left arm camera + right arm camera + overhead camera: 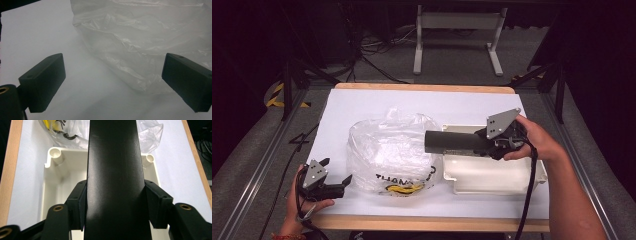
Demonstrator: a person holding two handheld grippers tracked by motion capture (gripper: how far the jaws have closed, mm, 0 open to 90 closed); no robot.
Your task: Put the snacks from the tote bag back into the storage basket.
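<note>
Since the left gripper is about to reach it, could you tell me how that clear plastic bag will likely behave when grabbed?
The plastic bag looks thin and crinkled, so it would probably fold and sag rather than hold its shape. Its glossy film may slip between the open left gripper jaws. It probably weighs little.

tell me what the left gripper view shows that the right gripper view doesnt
Left gripper view alone: the left tongs with jaws wide apart and nothing between them, low over the white tabletop.

Right gripper view alone: the right tongs clamped on a black tube above the cream tray, plus the wooden table edge.

Shared: the clear plastic bag.
</note>
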